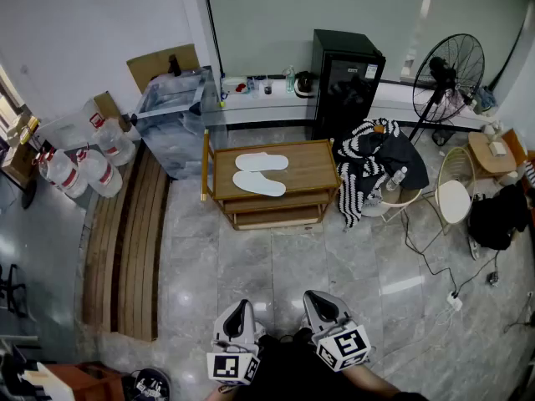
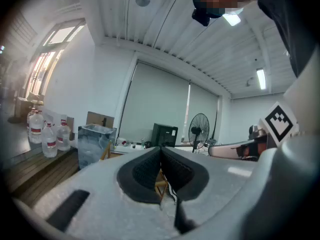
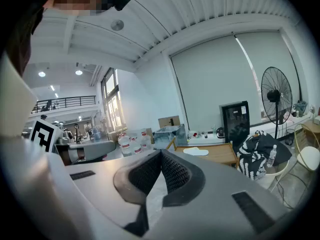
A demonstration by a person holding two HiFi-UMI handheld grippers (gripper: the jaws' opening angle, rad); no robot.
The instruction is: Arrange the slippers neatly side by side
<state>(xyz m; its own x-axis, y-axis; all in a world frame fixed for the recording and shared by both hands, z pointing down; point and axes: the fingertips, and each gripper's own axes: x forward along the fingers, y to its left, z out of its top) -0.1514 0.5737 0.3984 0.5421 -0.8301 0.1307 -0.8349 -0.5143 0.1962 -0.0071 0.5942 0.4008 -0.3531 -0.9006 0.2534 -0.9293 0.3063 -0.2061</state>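
Two white slippers lie on the low wooden table (image 1: 309, 170): one slipper (image 1: 262, 162) toward the back, the other slipper (image 1: 258, 184) in front of it, angled apart at the toes. In the right gripper view a slipper (image 3: 196, 151) shows on the table (image 3: 220, 154) far off. My left gripper (image 1: 241, 310) and right gripper (image 1: 318, 305) are held close to my body at the bottom of the head view, well short of the table. Both are shut with nothing between the jaws; the tips meet in the left gripper view (image 2: 160, 148) and the right gripper view (image 3: 161, 151).
A black mini fridge (image 1: 344, 82) and a standing fan (image 1: 447, 69) stand behind the table. A striped cloth on a chair (image 1: 372, 170) sits at the table's right, cables (image 1: 435, 266) trail on the floor. Water jugs (image 1: 88, 161), a clear bin (image 1: 175, 115) and a wooden platform (image 1: 125, 241) are left.
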